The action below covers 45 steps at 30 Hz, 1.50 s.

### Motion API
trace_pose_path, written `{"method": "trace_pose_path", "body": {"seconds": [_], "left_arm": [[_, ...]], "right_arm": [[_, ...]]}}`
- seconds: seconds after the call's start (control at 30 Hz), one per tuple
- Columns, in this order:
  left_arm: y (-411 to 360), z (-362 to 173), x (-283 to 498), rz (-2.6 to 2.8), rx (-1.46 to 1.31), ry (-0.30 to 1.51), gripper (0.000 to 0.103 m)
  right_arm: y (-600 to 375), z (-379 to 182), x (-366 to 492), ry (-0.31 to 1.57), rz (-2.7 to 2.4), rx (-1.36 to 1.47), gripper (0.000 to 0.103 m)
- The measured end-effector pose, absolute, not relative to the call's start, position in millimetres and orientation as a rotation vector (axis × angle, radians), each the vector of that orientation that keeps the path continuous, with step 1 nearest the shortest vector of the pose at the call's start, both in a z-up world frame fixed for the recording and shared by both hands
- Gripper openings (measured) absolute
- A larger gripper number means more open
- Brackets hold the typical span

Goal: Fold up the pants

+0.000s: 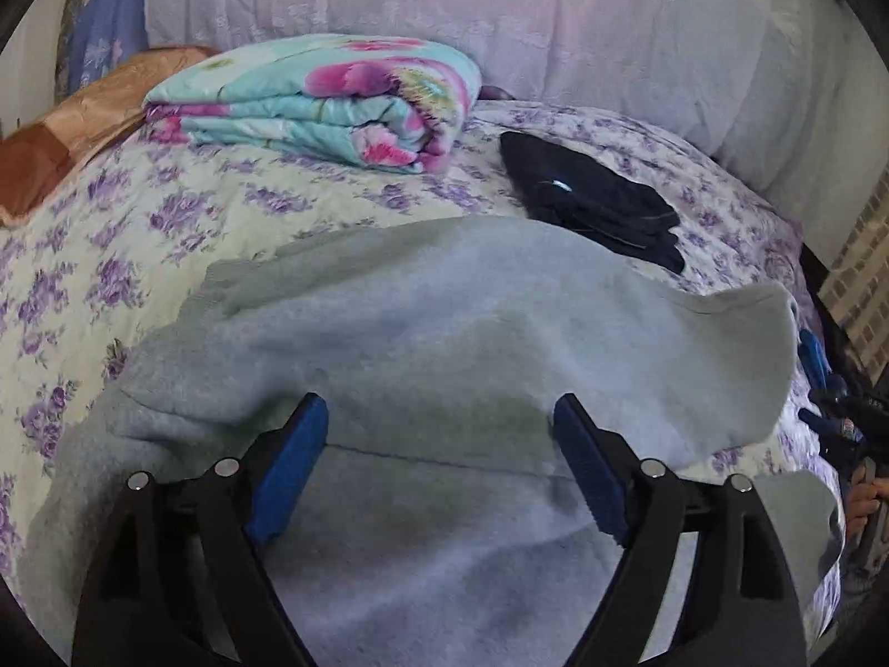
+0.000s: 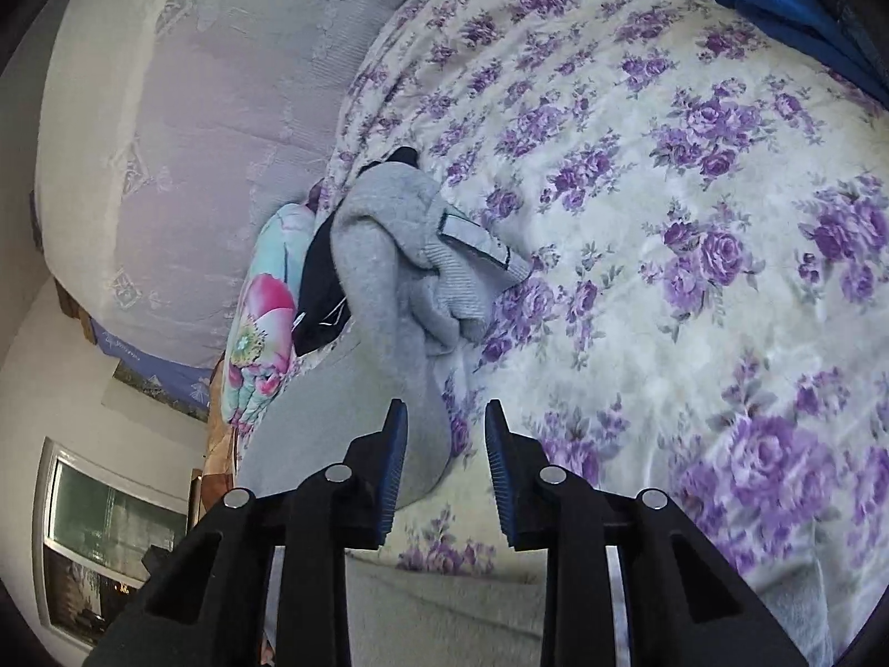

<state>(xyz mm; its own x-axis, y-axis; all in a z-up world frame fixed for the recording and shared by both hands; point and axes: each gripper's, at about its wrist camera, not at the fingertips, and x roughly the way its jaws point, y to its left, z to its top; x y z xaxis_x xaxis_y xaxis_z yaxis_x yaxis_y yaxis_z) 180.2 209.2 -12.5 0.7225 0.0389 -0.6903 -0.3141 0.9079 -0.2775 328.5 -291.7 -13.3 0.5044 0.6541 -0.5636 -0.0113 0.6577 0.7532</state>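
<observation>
The grey fleece pants (image 1: 444, 333) lie spread on the bed (image 1: 166, 211), over its purple-flowered bedspread, partly doubled, with one ribbed cuff end bunched up and turned over in the right wrist view. The left gripper (image 1: 439, 417) hovers just above the fabric, jaws spread wide and grasping nothing. The right gripper (image 2: 444, 417) points along a leg with its jaws parted too, empty. To fold well, I would pinch both layers at an edge, lift together, and lay the cloth over evenly, smoothing the bunched cuff first. Beyond lie a dark garment (image 1: 594, 194), a folded floral quilt (image 1: 322, 100) and a blue cloth (image 2: 778, 5).
</observation>
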Motion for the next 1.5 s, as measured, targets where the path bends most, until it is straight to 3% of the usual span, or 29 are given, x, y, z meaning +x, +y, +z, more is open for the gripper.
{"method": "trace_pose_path", "body": {"seconds": [0.13, 0.23, 0.33, 0.57, 0.7, 1.13, 1.17, 1.23, 1.27, 1.5], "left_arm": [[245, -25, 170, 0.125, -0.629, 0.671, 0.086], [237, -26, 171, 0.123, -0.588, 0.667, 0.091], [225, -26, 176, 0.136, -0.516, 0.679, 0.096], [226, -25, 174, 0.126, -0.526, 0.674, 0.098], [226, -25, 174, 0.128, -0.522, 0.674, 0.098], [224, -24, 174, 0.124, -0.519, 0.675, 0.098], [224, -23, 174, 0.119, -0.517, 0.674, 0.098], [222, -23, 175, 0.122, -0.507, 0.676, 0.098], [221, -23, 175, 0.125, -0.506, 0.678, 0.098], [221, -23, 175, 0.127, -0.504, 0.679, 0.098]], "right_arm": [[-282, -34, 358, 1.032, 0.417, 0.848, 0.031], [-266, -41, 374, 1.047, 0.421, 0.872, 0.031], [-258, -41, 388, 1.018, 0.393, 0.869, 0.039], [-251, -39, 417, 0.971, 0.376, 0.855, 0.048], [-242, -32, 424, 0.945, 0.41, 0.788, 0.029], [-329, 58, 377, 0.826, 0.275, 0.424, 0.024], [-331, 60, 377, 0.856, 0.271, 0.376, 0.026], [-335, 58, 380, 0.899, 0.23, 0.281, 0.042], [-339, 56, 376, 0.905, 0.17, 0.234, 0.057], [-370, 39, 357, 0.903, 0.225, 0.455, 0.059]]}}
